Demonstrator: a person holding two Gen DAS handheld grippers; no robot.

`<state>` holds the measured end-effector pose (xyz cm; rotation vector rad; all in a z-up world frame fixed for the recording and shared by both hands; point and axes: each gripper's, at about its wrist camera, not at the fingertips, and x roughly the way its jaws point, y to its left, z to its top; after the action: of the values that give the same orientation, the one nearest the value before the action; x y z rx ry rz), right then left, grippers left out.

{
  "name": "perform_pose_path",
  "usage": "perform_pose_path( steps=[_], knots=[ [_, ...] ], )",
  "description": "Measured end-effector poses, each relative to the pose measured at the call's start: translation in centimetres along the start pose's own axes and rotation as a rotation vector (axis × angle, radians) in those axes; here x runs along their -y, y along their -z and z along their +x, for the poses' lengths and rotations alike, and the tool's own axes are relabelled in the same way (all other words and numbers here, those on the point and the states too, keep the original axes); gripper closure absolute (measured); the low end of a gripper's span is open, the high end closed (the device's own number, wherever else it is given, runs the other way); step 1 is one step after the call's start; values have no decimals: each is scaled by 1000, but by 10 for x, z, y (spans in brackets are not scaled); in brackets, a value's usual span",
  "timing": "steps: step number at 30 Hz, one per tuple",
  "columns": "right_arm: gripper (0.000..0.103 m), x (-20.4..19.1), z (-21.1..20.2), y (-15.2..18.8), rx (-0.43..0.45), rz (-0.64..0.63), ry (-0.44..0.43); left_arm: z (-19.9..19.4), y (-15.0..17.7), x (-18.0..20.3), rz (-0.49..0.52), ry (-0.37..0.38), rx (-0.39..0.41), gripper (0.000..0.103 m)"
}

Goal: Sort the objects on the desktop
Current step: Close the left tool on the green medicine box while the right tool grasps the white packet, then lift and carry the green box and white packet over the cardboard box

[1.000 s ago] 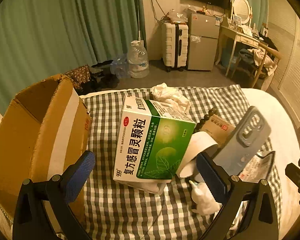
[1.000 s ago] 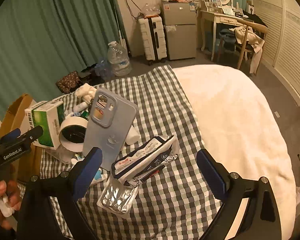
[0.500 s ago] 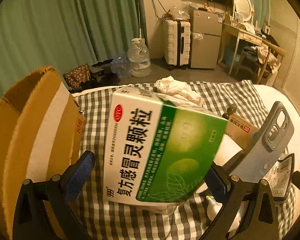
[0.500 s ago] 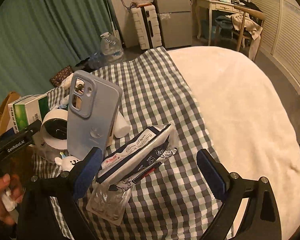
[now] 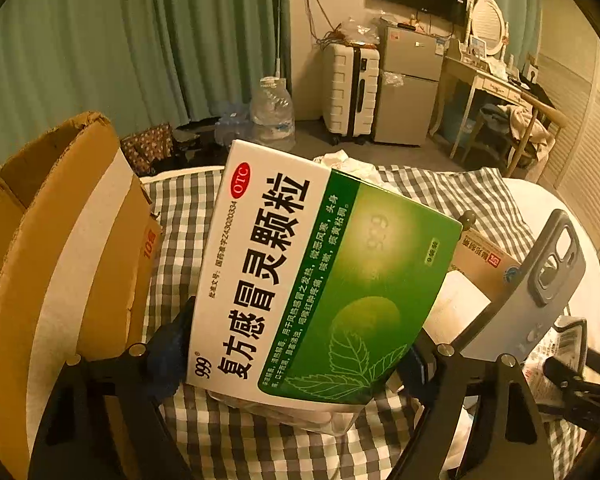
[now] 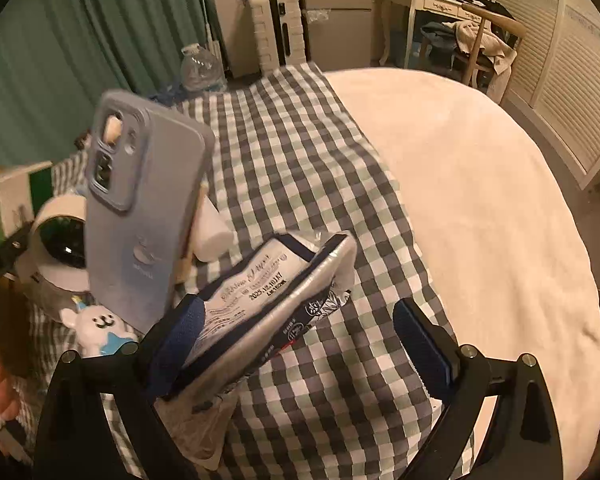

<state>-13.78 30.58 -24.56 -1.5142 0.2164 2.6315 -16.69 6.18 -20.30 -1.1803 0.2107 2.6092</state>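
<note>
Two grippers straddle goods on the checked cloth (image 6: 300, 152). The left gripper (image 5: 296, 354) has just been closing, its pads at the sides of the green-and-white medicine box (image 5: 320, 272), right of the cardboard box (image 5: 60, 240); whether they press I cannot tell. The right gripper (image 6: 300, 344), also closing, stands unclenched around the tissue pack (image 6: 268, 300); only its left pad meets it. Left of that leans the phone case (image 6: 144, 216).

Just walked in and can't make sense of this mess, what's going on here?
A person is tidying a pile of odds and ends on a checked cloth, working a handheld claw in each hand. The left claw has just been closing around a green and white medicine box, beside an open cardboard box. The right claw is open over a flat sealed packet, its jaws just closing a little. A phone case leans upright nearby.
</note>
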Motion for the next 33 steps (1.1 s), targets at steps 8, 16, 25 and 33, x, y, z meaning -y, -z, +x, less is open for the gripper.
perform_pose_path(
  steps=[8,16,25,33],
  knots=[
    [56,4,13,6,-69,13,-29,-13,-2,2,17,14,39,17],
    [90,-7,2,7,-44,-31,-77,-30,-7,-2,13,7,71,17],
    [95,-15,-16,6,15,-62,-112,-61,-4,-5,34,-9,83,17],
    [95,-22,-56,3,137,-115,-125,-100,-8,-17,12,16,111,17]
  ],
)
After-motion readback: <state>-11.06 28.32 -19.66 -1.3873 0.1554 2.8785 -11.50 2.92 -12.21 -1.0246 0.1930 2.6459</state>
